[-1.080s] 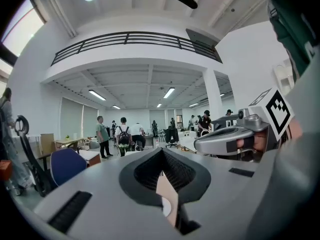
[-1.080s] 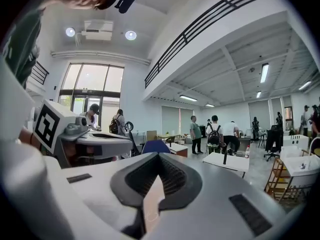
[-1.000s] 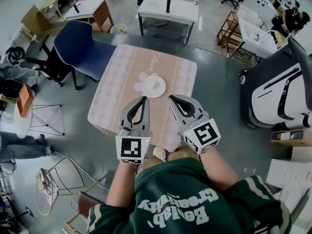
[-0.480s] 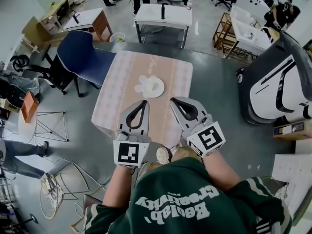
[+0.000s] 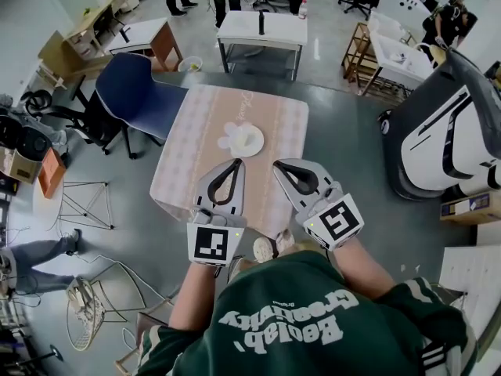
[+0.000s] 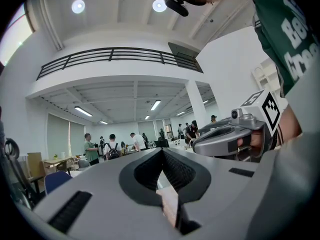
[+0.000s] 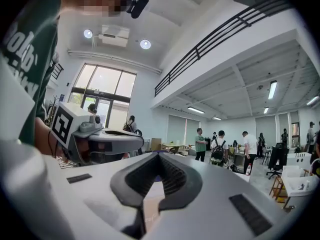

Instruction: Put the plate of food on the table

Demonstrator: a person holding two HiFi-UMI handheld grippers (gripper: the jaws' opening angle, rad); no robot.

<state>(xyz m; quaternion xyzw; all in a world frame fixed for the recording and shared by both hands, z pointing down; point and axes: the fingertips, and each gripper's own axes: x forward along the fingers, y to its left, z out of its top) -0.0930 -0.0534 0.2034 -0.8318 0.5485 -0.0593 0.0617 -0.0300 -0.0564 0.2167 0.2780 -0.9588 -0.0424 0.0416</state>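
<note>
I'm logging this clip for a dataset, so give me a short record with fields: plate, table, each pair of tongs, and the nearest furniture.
plate: white, resting near the table's middle; its contents are too small to tell
table: covered with a pale pink cloth
left tongs: shut, empty, held in the air
right tongs: shut, empty, side by side with the left tongs
blue chair: stands at the table's far left corner
</note>
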